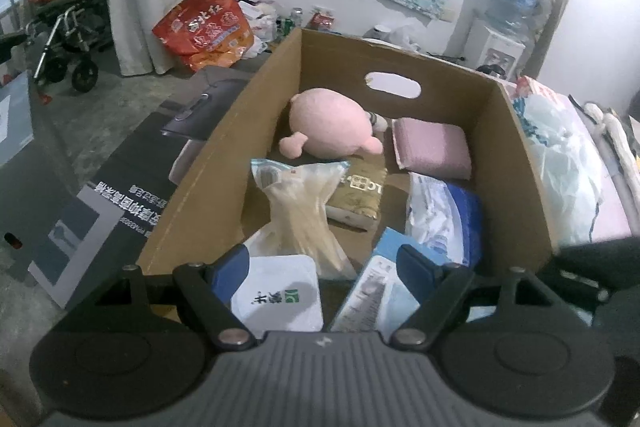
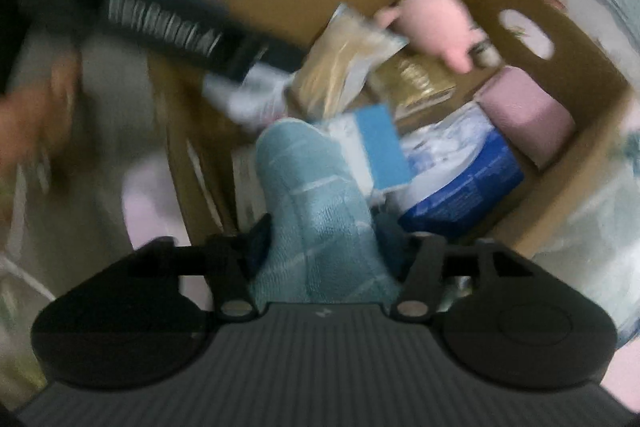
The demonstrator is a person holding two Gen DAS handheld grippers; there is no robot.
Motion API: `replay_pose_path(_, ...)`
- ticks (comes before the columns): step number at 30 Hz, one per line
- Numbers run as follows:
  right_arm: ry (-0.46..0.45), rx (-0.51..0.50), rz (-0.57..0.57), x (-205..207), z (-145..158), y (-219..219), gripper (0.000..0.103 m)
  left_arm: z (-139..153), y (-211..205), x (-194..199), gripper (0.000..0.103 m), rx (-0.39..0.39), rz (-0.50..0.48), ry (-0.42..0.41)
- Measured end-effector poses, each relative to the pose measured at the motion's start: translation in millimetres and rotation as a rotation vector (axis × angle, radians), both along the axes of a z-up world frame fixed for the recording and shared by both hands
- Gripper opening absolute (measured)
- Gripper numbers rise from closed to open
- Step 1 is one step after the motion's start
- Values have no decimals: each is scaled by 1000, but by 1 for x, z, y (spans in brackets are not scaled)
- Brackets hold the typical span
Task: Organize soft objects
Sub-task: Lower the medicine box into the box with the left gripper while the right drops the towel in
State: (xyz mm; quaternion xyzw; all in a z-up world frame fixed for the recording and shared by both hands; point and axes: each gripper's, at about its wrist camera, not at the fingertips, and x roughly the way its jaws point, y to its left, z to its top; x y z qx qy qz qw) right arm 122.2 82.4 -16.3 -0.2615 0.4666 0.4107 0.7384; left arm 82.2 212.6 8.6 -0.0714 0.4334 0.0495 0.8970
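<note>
Fingers of the right gripper are seen spread around a blue towel above the cardboard box, apparently for release, while the left gripper is held open and empty.

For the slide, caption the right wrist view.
Right gripper over the cardboard box, jaws apart around a light blue towel.

Dim indoor light; right view motion-blurred (left sharp), fisheye edges bent.
</note>
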Motion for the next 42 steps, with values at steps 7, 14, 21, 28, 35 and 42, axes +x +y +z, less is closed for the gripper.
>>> replay_pose_path(7, -9, 46, 19, 11, 42, -14, 68, -3, 1, -2, 82, 3, -2, -8)
replay_pose_path(14, 123, 15, 94, 13, 44, -4, 21, -8, 11, -1, 82, -14, 18, -7)
replay_pose_path(21, 254, -223, 71, 39, -30, 29, 19, -12, 12, 0, 82, -25, 24, 12)
replay_pose_path(28, 284, -266, 40, 47, -50, 30, 20, -10, 10, -1, 85, -28, 21, 4)
replay_pose_path(35, 194, 67, -30, 35, 9, -17, 62, -1, 3, -8, 89, -44, -4, -35)
replay_pose_path(42, 117, 443, -190, 6, 53, -93, 81, 15, -20, -7, 89, -34, -43, -59)
